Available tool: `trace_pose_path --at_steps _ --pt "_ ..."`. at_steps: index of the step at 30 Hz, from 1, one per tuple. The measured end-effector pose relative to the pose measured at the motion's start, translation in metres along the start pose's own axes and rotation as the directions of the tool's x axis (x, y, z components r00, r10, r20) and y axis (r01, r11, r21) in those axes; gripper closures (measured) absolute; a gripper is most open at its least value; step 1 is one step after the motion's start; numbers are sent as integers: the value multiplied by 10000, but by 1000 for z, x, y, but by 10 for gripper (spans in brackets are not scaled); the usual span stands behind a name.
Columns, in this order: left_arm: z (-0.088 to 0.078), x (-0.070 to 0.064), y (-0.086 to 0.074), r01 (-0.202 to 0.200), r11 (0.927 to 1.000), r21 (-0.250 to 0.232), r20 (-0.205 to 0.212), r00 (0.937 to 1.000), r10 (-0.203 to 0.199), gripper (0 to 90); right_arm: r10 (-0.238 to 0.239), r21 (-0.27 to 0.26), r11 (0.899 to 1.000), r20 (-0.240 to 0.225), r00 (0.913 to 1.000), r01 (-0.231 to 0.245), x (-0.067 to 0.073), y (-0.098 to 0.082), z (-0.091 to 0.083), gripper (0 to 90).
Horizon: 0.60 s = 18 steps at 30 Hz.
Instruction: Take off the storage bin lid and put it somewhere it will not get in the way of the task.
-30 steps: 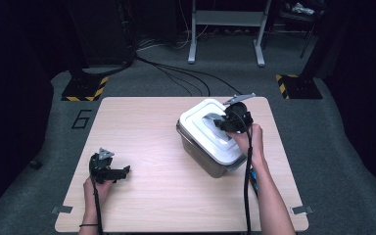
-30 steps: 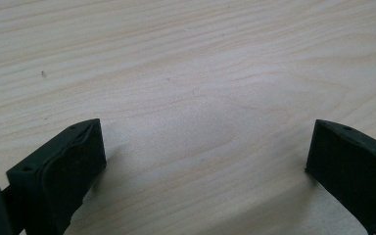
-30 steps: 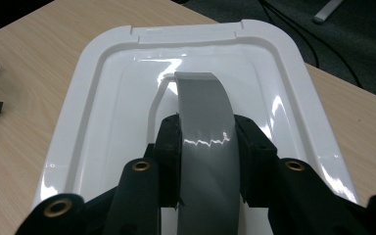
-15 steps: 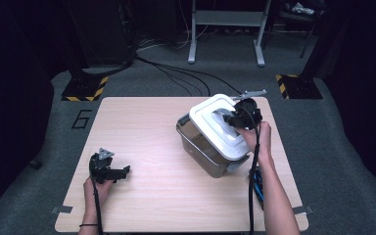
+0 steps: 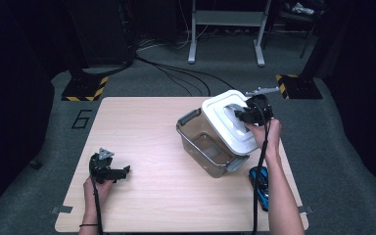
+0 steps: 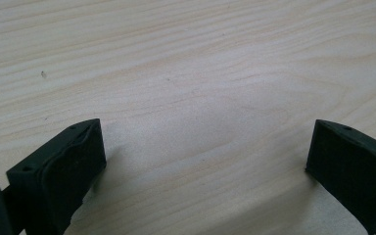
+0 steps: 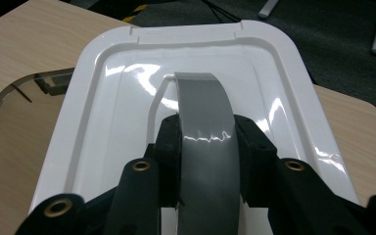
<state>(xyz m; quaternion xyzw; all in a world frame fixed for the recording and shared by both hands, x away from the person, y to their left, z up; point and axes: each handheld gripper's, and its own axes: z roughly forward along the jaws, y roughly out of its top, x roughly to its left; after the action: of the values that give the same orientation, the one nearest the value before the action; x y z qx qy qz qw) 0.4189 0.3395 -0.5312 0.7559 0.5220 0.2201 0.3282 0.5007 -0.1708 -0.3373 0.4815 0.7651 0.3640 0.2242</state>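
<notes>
A clear brownish container (image 5: 199,143) with grey side latches stands on the right half of the wooden table (image 5: 142,127). Its white lid (image 5: 225,128) hangs tilted over the container's right side, leaving the left part of the opening uncovered. My right gripper (image 5: 247,116) is shut on the lid's grey arched handle (image 5: 233,108). In the right gripper view the jaws (image 7: 206,134) clamp the handle (image 7: 203,103) from both sides above the glossy lid (image 7: 107,122). My left gripper (image 5: 120,172) rests near the table's front left, open, with only bare wood between its jaws (image 6: 205,156).
A blue object (image 5: 260,192) lies on the table by the right forearm, near the front right edge. Beyond the table's far edge are cables on the floor (image 5: 186,81), a metal stand (image 5: 225,34) and yellow-black striped plates (image 5: 83,88).
The right gripper has carried the lid up and to the right, off the container, so the opening now shows. The left gripper has stayed put.
</notes>
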Motion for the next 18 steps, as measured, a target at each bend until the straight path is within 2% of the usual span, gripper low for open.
trace_pose_path --at_steps 9,12,18 --pt "0 0 0 -5 10000 3 2 10000 5 10 508 -5 9987 574 9971 -508 -19 -3 -1 668" --pt "0 0 0 -5 10000 -1 4 10000 5 10 766 -39 9971 788 9939 -765 -27 -3 -2 668" --pt "0 0 0 3 10000 0 6 10000 -3 10 961 -113 9954 1121 9890 -955 -40 -3 -4 668"
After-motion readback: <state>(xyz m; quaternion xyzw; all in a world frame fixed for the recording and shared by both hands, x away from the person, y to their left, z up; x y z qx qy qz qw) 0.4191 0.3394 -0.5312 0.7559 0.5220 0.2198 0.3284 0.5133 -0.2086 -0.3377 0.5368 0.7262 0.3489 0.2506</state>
